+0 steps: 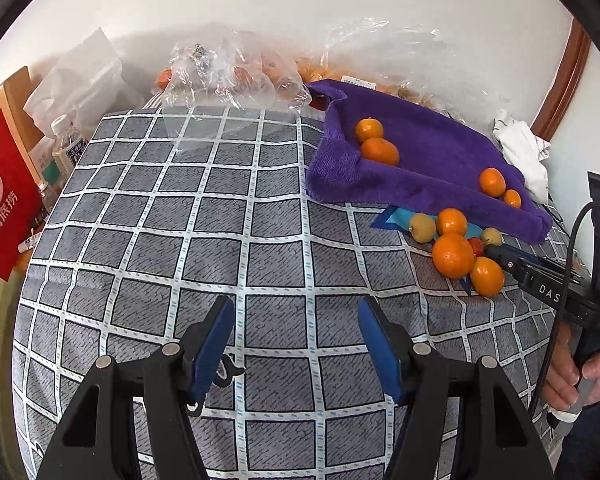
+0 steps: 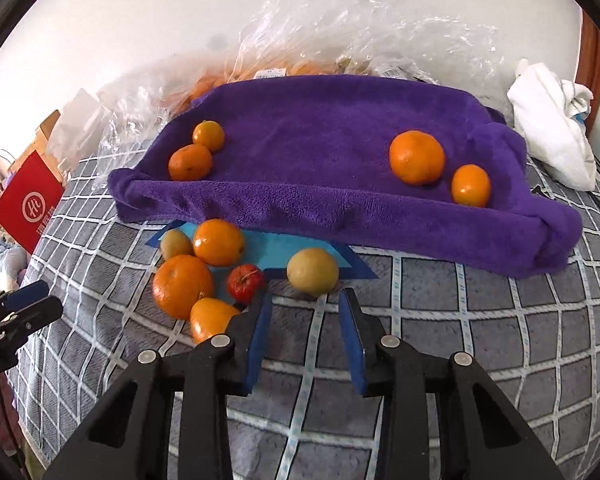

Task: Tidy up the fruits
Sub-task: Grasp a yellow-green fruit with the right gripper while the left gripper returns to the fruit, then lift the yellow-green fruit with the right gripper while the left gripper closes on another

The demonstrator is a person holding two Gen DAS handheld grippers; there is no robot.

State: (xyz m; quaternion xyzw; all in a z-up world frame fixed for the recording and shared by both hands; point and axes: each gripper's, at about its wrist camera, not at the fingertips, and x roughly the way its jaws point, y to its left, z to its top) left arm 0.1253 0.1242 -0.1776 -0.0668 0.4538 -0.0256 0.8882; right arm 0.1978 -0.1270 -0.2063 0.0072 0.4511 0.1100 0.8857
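Checked cloth covers the table, and its widest bare stretch lies on the left, ahead of the left gripper, whose blue-padded jaws stand wide apart with nothing between them. The cloth's far edge is crowded by crumpled clear plastic bags; a red paper bag and bottles stand past the left edge.

The right gripper hovers low over the cloth with its jaws parted and nothing in them, pointing at a yellowish fruit that sits just beyond the fingertips on the rim of a blue sheet. Its left finger comes close beside a small red fruit and partly covers an orange.

Loose fruit clusters on and beside the blue sheet: a large orange, another orange and a second yellowish fruit, all touching or nearly so. Directly behind them rises the folded front edge of a purple towel, which holds two oranges at its left and two at its right, the pairs well apart. A white rag lies beside the towel's right end.
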